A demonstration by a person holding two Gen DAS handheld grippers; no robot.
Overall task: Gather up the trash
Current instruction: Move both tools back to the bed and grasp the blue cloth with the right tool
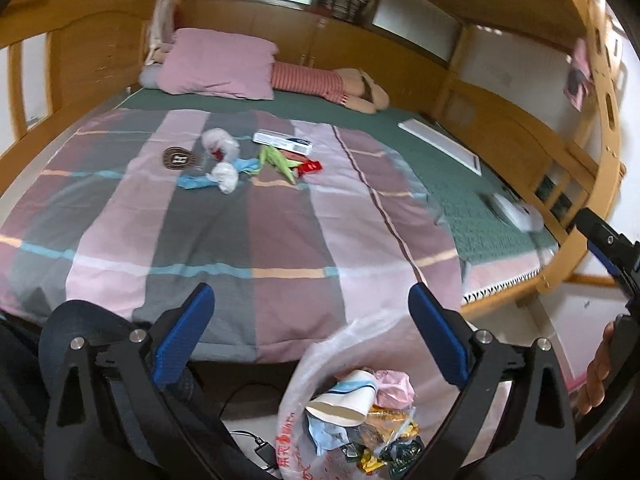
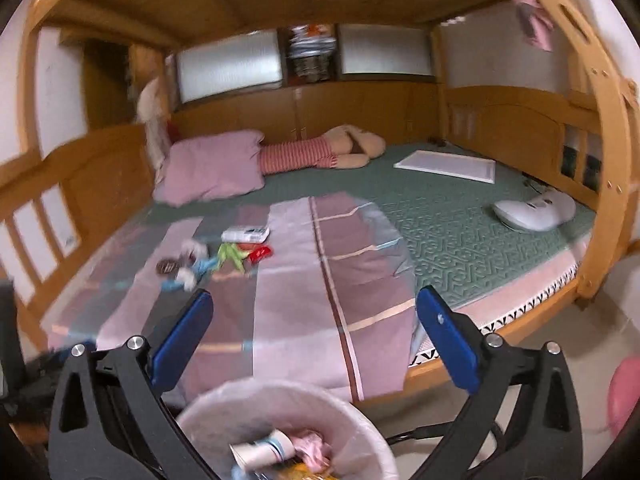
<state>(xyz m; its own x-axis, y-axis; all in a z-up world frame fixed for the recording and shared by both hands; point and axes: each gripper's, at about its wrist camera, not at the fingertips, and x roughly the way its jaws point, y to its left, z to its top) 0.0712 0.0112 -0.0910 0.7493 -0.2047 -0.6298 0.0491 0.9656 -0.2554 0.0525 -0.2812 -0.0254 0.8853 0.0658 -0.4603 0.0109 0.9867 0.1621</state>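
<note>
Here, bare quilt [image 1: 280, 240] before open tongs [image 1: 312, 312].

Bedroom: wooden bunk bed [image 2: 500, 128], pillow [image 2: 212, 168]

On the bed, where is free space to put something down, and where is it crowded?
Free: the striped quilt between the litter cluster and the near edge; the green mattress between white board and white device. Crowded: around that cluster.
</note>
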